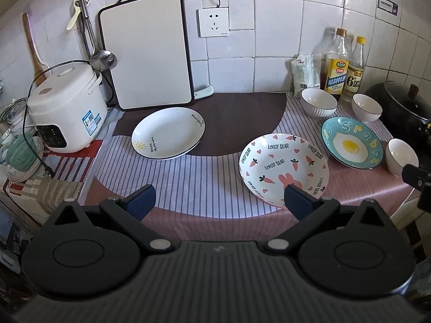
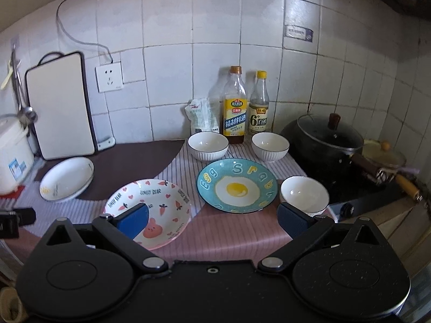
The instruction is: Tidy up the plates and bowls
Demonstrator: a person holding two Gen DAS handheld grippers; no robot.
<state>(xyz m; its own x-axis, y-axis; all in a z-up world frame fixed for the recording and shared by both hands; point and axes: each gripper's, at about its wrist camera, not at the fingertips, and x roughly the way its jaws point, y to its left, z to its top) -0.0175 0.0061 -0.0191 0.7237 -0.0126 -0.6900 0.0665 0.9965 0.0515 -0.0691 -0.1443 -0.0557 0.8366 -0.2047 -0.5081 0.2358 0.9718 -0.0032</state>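
Blue-padded fingers of the left gripper (image 1: pixel 219 202) and right gripper (image 2: pixel 212 219) spread wide, holding nothing, above the countertop's front edge. On its striped cloth (image 1: pixel 188 183): a white sun-print plate (image 1: pixel 167 133) near the leaning white cutting board (image 1: pixel 146 51), a pink rabbit-print plate (image 2: pixel 150 210), a blue egg-print plate (image 2: pixel 237 185), three white ribbed bowls (image 2: pixel 208 145) before two sauce bottles (image 2: pixel 235 107).

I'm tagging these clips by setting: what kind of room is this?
Most likely a home kitchen counter. A rice cooker stands against the tiled wall, seasoning bottles stand at the back, and a lidded black pot sits on a cooktop to the right.
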